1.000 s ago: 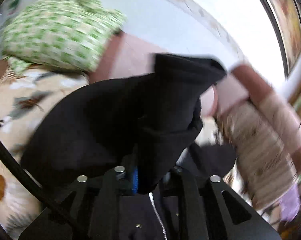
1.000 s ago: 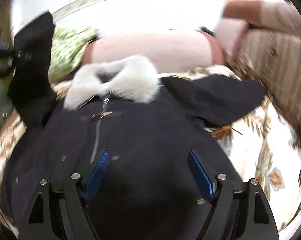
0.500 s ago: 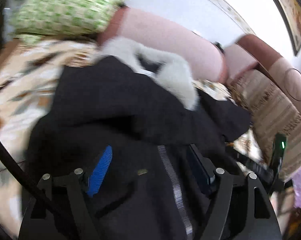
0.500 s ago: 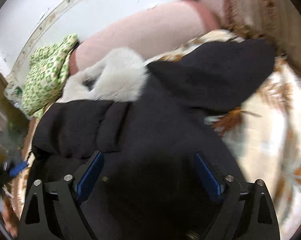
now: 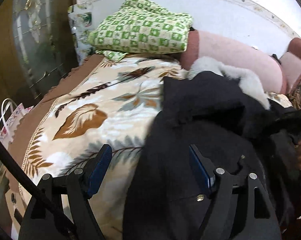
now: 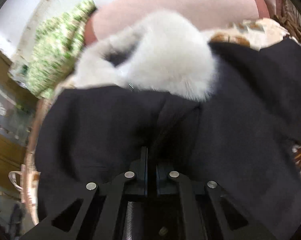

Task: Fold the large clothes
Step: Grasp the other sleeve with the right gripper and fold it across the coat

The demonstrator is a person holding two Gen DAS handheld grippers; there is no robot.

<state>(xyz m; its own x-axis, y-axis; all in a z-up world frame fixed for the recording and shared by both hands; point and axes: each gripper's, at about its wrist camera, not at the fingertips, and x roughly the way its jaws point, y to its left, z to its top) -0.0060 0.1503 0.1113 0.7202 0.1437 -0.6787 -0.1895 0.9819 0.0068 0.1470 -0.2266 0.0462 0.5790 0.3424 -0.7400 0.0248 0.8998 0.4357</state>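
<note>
A cream leaf-patterned blanket [image 5: 102, 110] covers the bed, and the large black coat [image 5: 200, 140] with its white fur collar [image 6: 160, 60] lies on it. The left tongs [image 5: 150, 166] gape over the coat's edge; the right tongs [image 6: 150, 160] pinch its black fabric.

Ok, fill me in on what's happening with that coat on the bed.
A person with a gripper in each hand is folding a black coat with a white fur collar, spread on a leaf-patterned blanket. The right gripper is shut on a pinch of the coat's dark cloth, below the collar. The left gripper is open and holds nothing, hovering over the coat's edge. A green checked cloth lies at the head of the bed.
</note>
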